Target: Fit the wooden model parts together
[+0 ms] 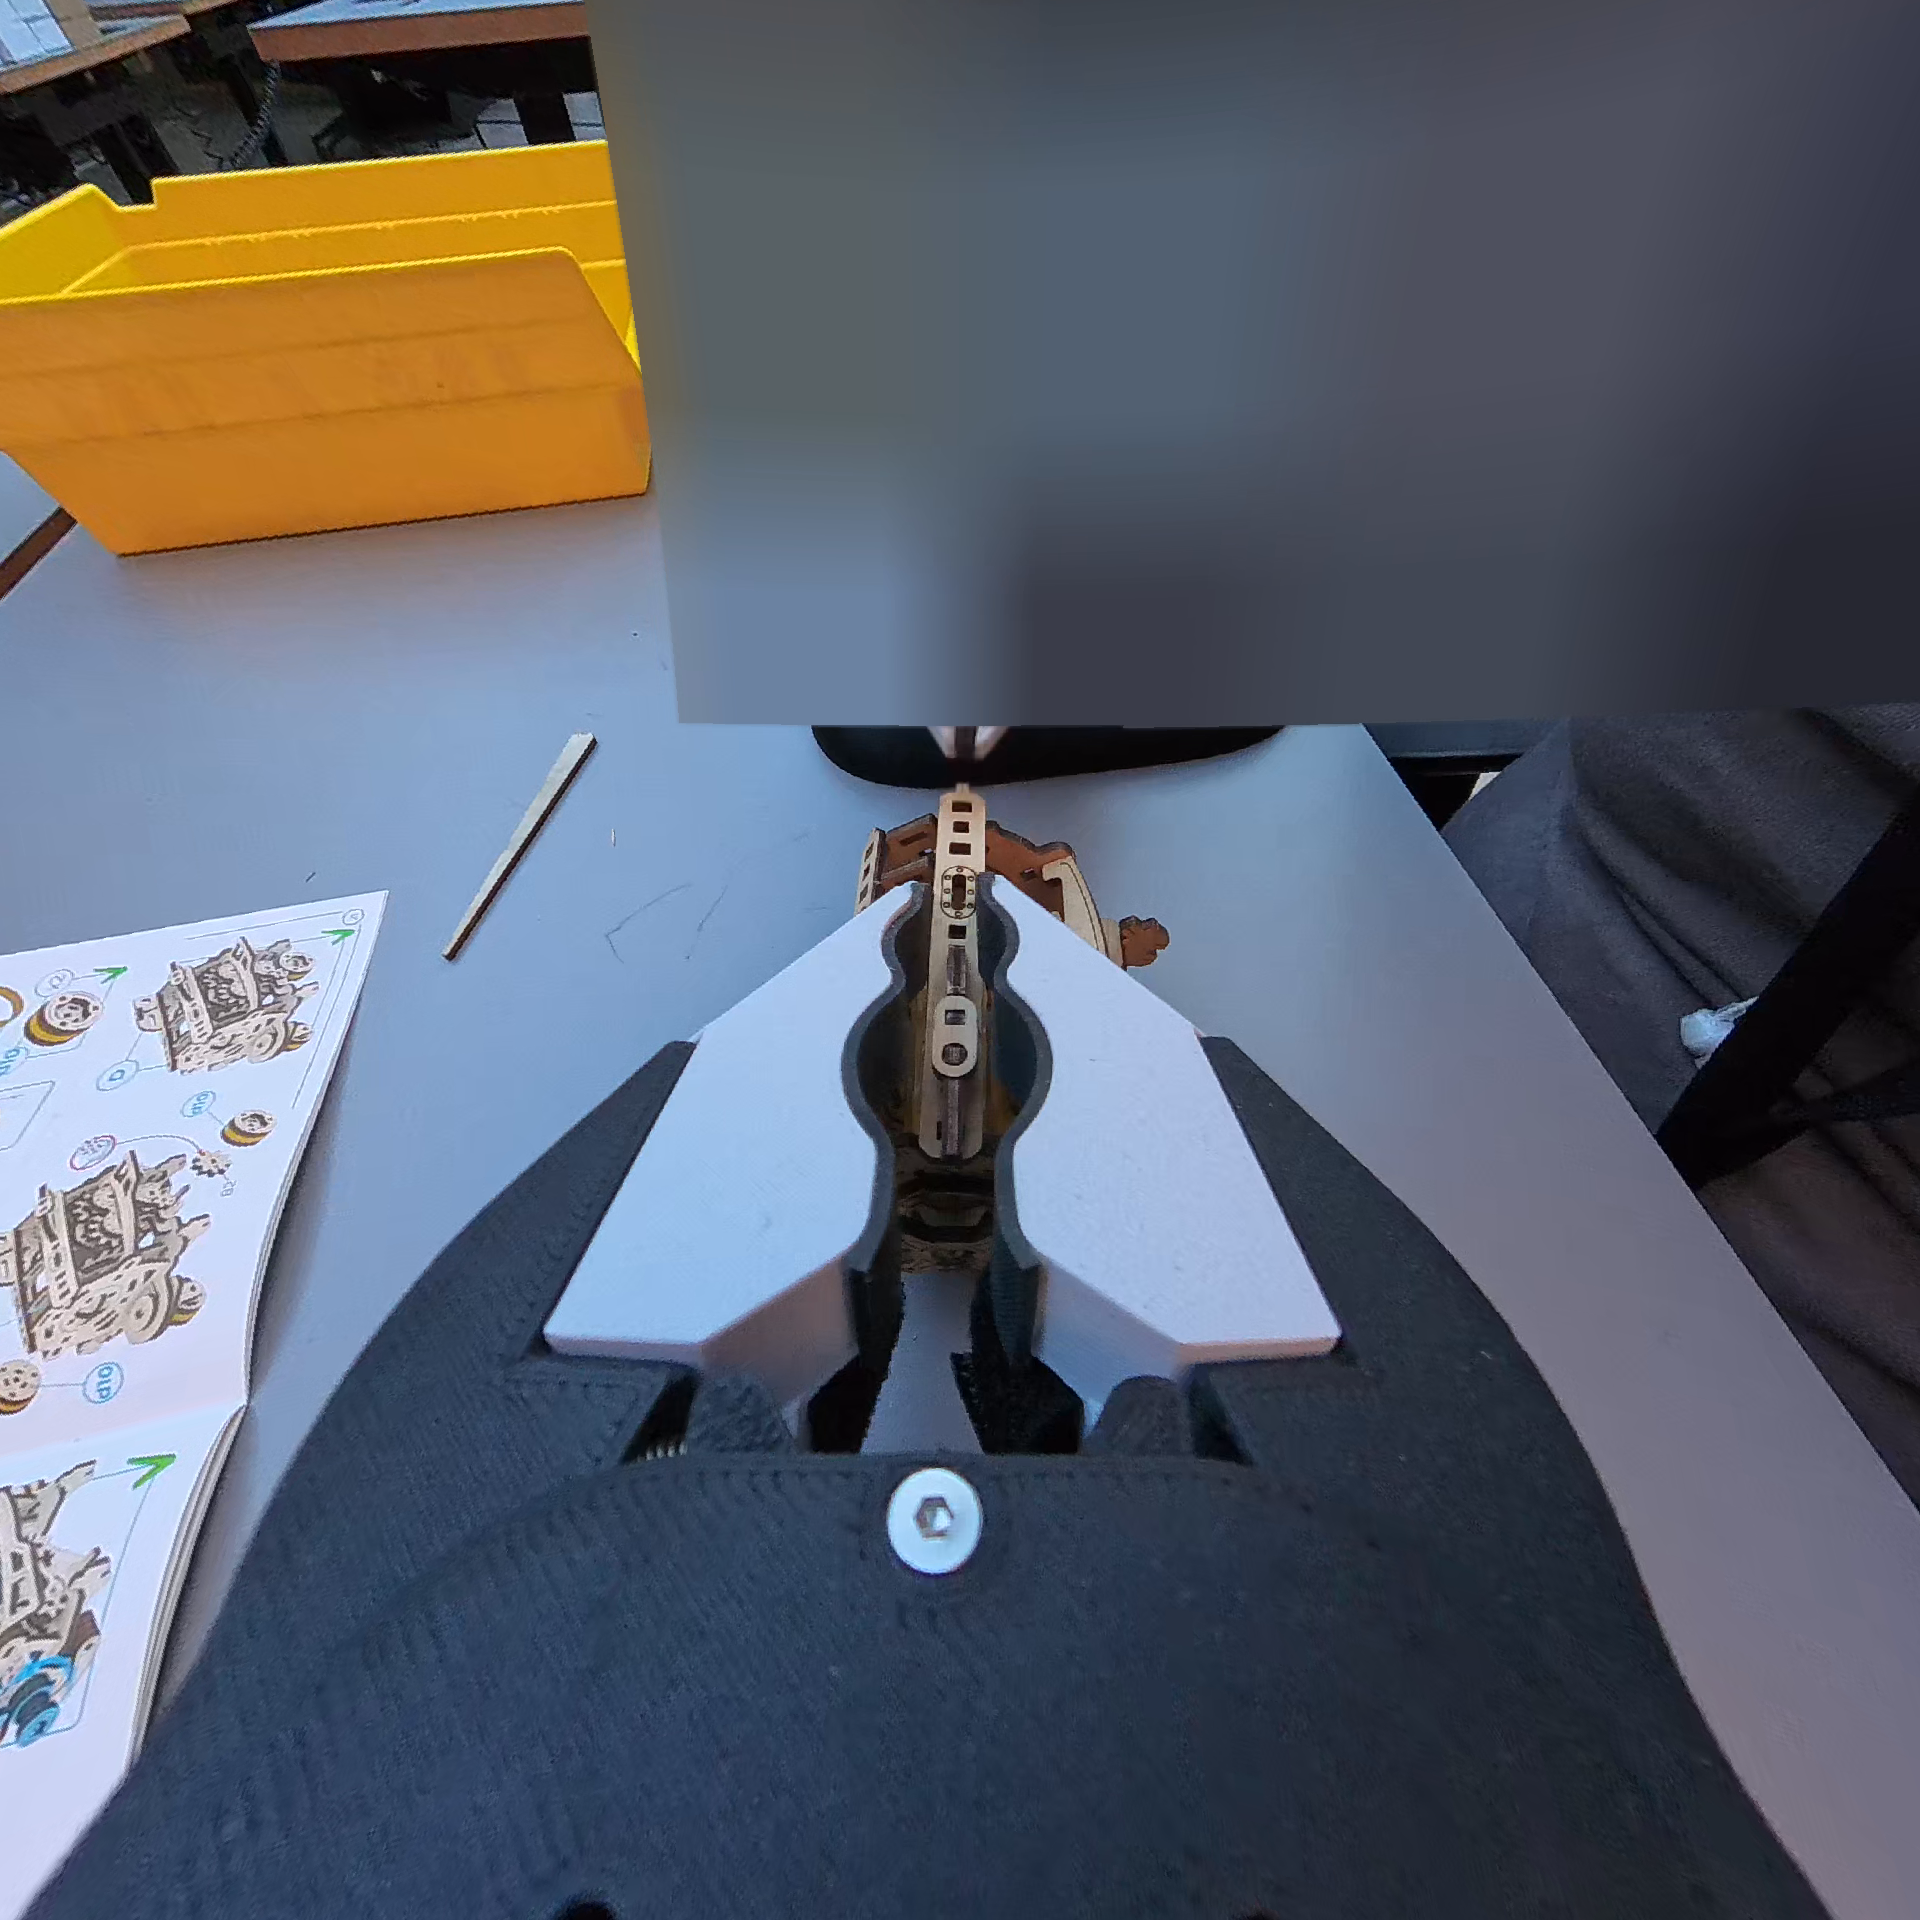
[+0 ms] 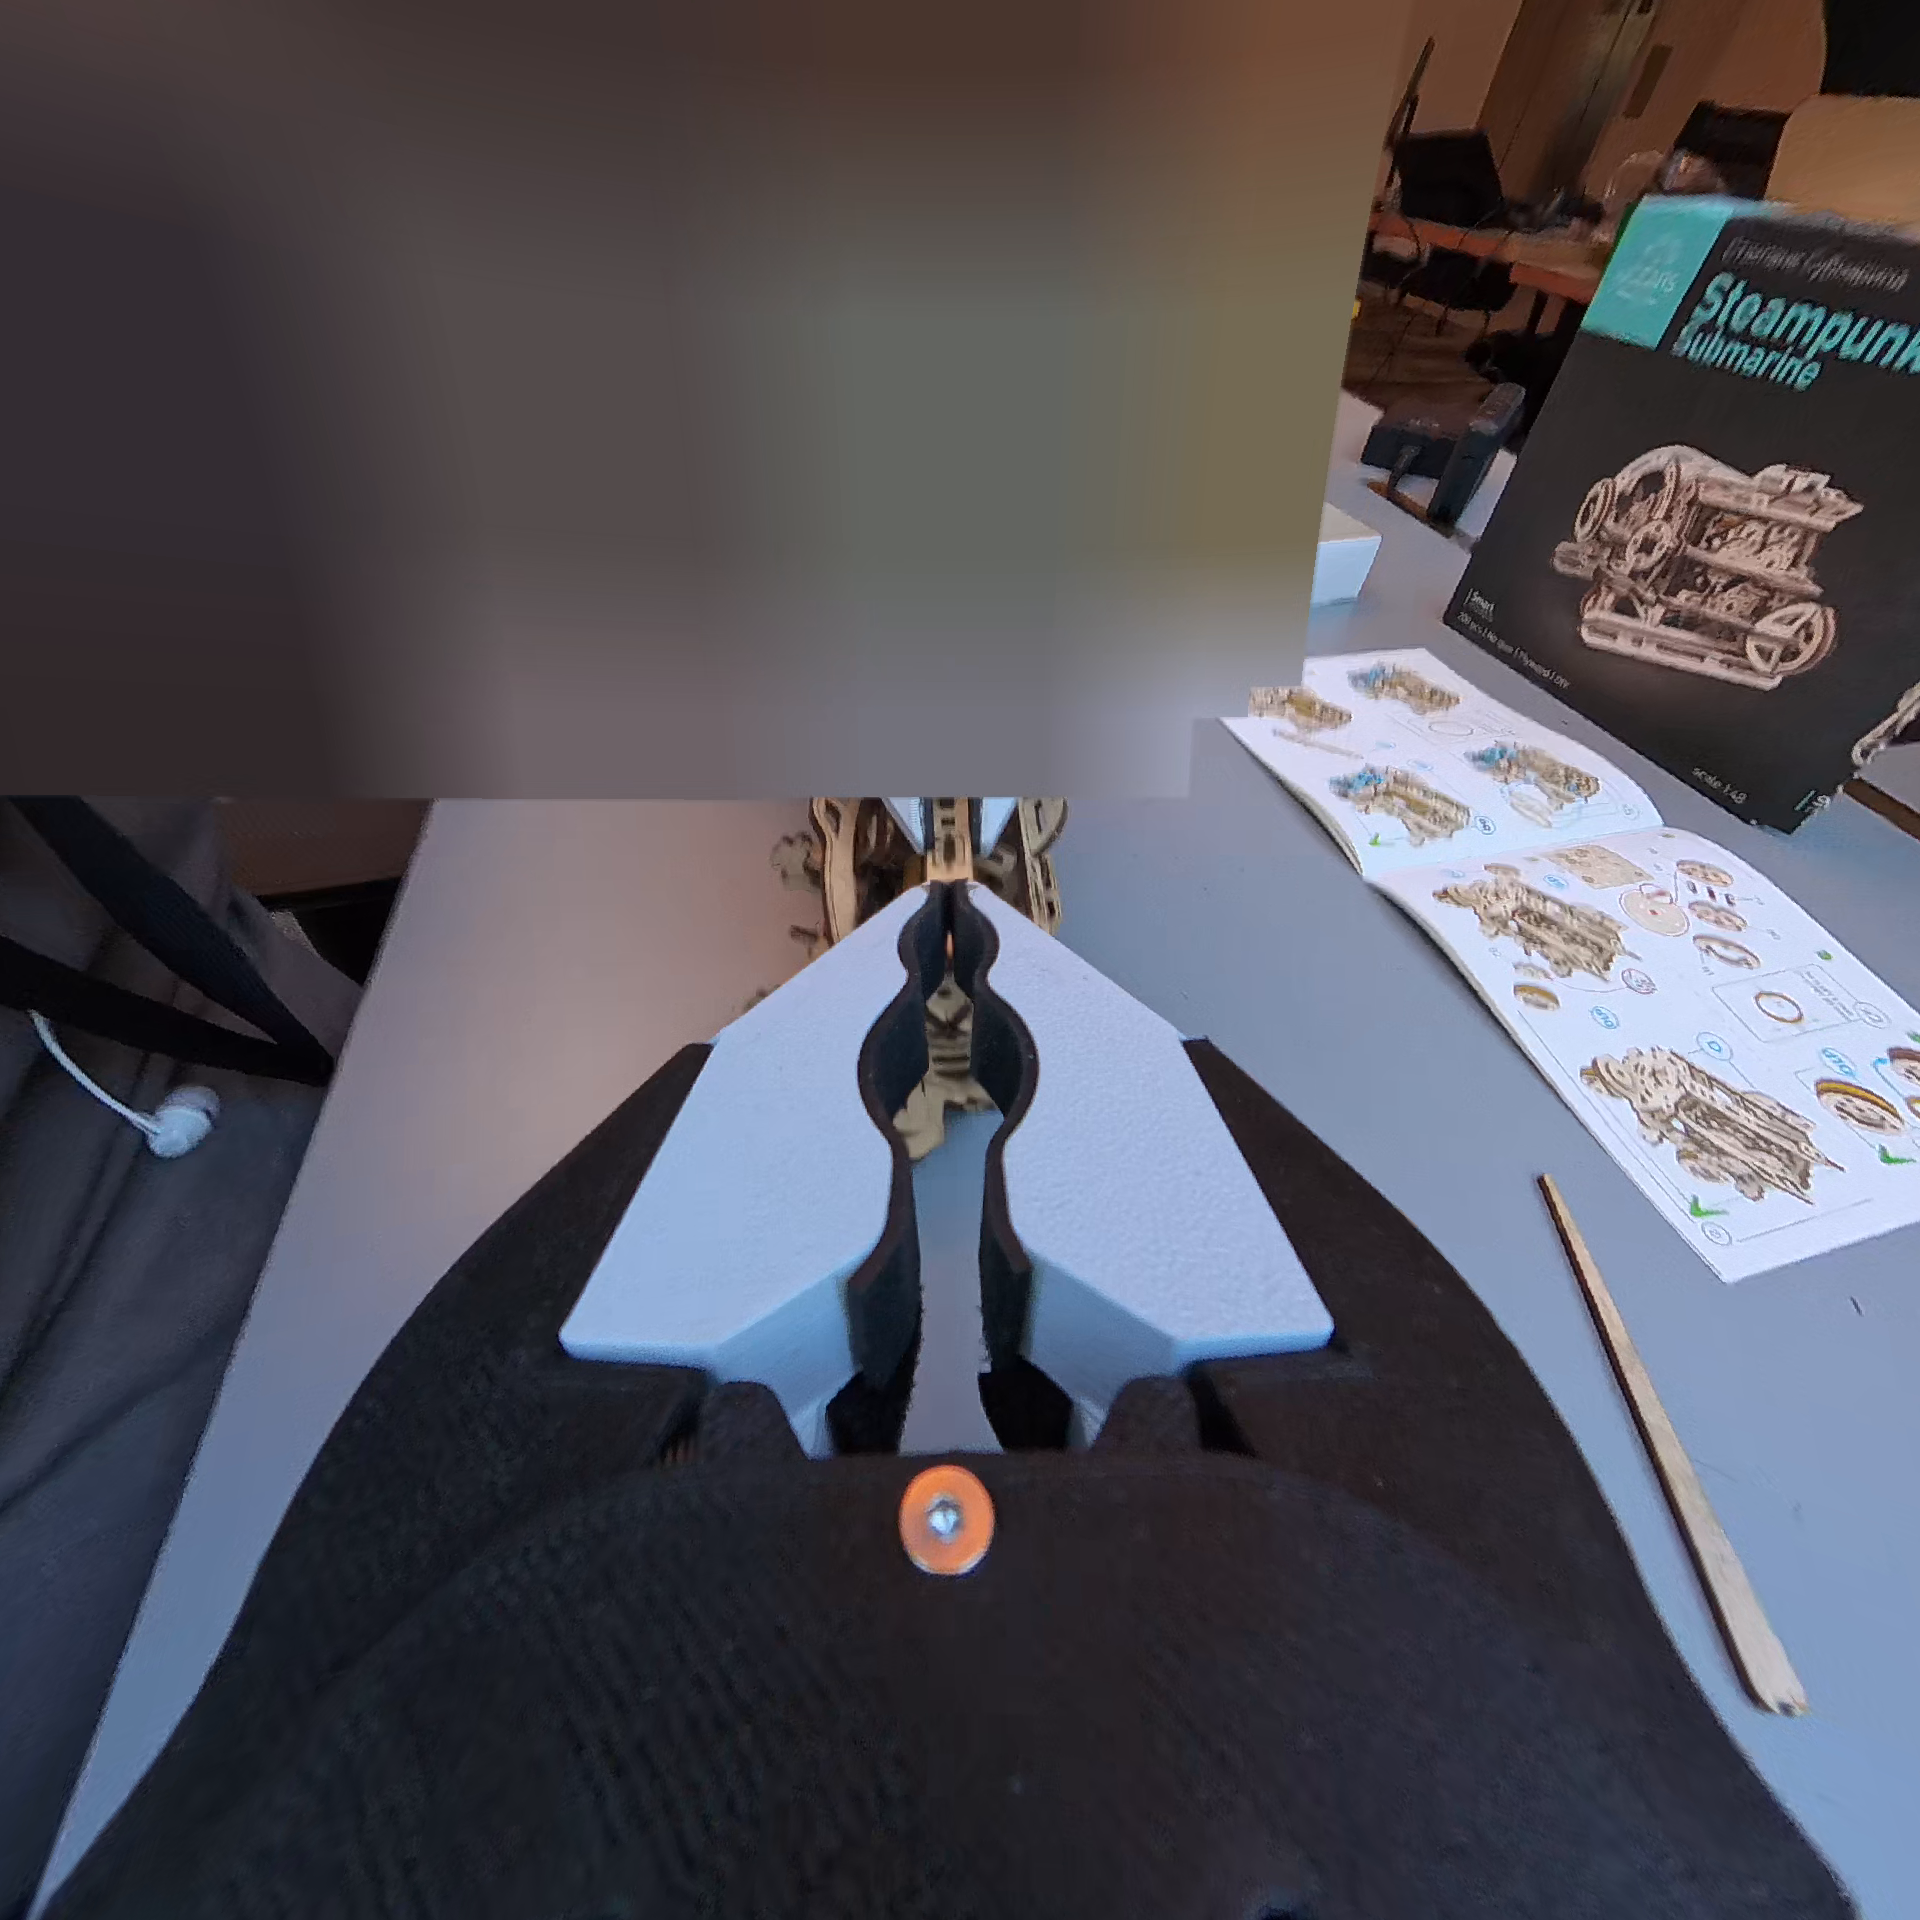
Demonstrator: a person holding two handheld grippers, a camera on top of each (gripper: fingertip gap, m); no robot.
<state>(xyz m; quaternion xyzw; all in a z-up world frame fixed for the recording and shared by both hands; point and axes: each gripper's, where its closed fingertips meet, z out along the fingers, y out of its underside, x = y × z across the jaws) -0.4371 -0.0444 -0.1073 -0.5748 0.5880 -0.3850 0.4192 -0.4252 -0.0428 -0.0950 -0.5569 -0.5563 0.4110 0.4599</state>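
Observation:
A light wooden model (image 1: 1049, 862) sits low on the grey table (image 1: 1299, 935). My left gripper (image 1: 951, 888) is shut on the model, its white fingers clamped on both sides. A slotted wooden strip (image 1: 958, 831) runs along the model's top between the fingers. My right gripper (image 2: 951, 891) faces it from the opposite side, shut on the strip's far end (image 2: 948, 847), with the model (image 2: 1039, 842) just beyond its tips. The right gripper's tip (image 1: 966, 740) shows under the blurred patch in the left wrist view.
A yellow bin (image 1: 312, 364) stands at the back left. An open instruction booklet (image 1: 156, 1143) (image 2: 1610, 935) and a thin wooden stick (image 1: 520, 847) (image 2: 1662, 1455) lie beside the model. The kit's dark box (image 2: 1714, 520) stands behind the booklet. The table edge (image 1: 1558, 1039) borders a person's dark clothing. My two grippers' fingertips are within a few centimetres of each other. The thin wooden stick (image 1: 520, 847) is about 20 cm from both grippers' fingertips. It turns up in the right wrist view (image 2: 1616, 1362) as well.

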